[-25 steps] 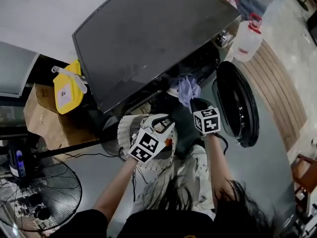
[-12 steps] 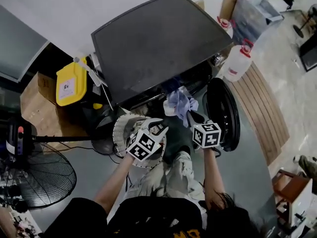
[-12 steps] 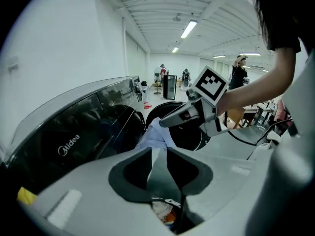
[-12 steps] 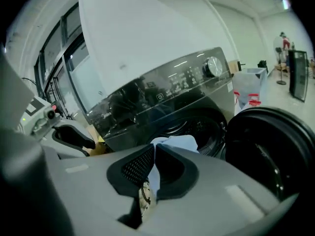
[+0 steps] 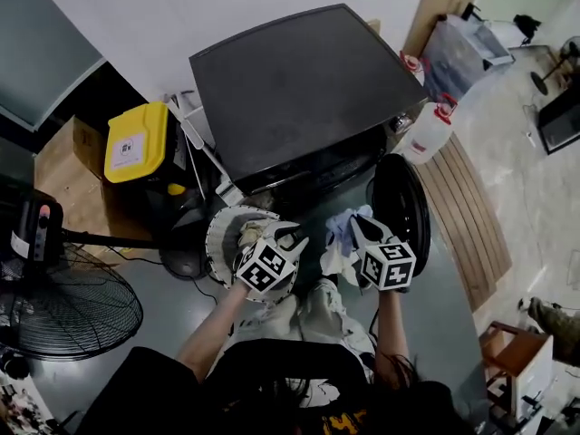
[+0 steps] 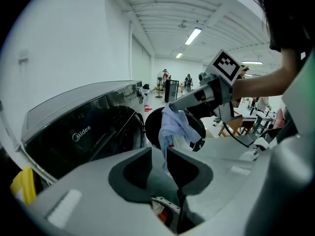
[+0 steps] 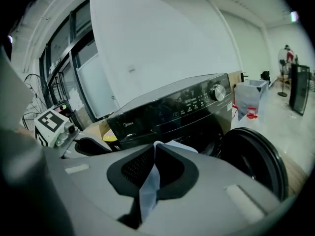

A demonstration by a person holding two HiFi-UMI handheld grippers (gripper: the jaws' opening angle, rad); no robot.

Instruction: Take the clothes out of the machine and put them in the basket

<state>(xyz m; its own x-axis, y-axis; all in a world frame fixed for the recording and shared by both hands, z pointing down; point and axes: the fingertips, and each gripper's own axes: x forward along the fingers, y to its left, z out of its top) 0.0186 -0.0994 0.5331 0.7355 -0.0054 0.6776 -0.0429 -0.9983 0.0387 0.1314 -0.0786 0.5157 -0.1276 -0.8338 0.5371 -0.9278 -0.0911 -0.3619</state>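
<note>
Pale blue garment pinched between closed jaws of right gripper; held clear of washing machine, near white basket. Left gripper jaws slightly apart, nothing held. Garment judged light, limp, trailing; best gripped at bunched fold.

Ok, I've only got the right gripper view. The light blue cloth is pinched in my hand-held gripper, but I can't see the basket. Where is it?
Observer: The round white perforated plastic basket stands on the floor in front of the black washing machine, to the left of your right hand-held gripper.
Operator: Anything in it?
Observer: Yes, a pale crumpled garment lies inside.
Operator: Is the left hand-held gripper in the way?
Observer: The left hand-held gripper hangs over the basket's right side, jaws apart, with nothing between them.
</note>
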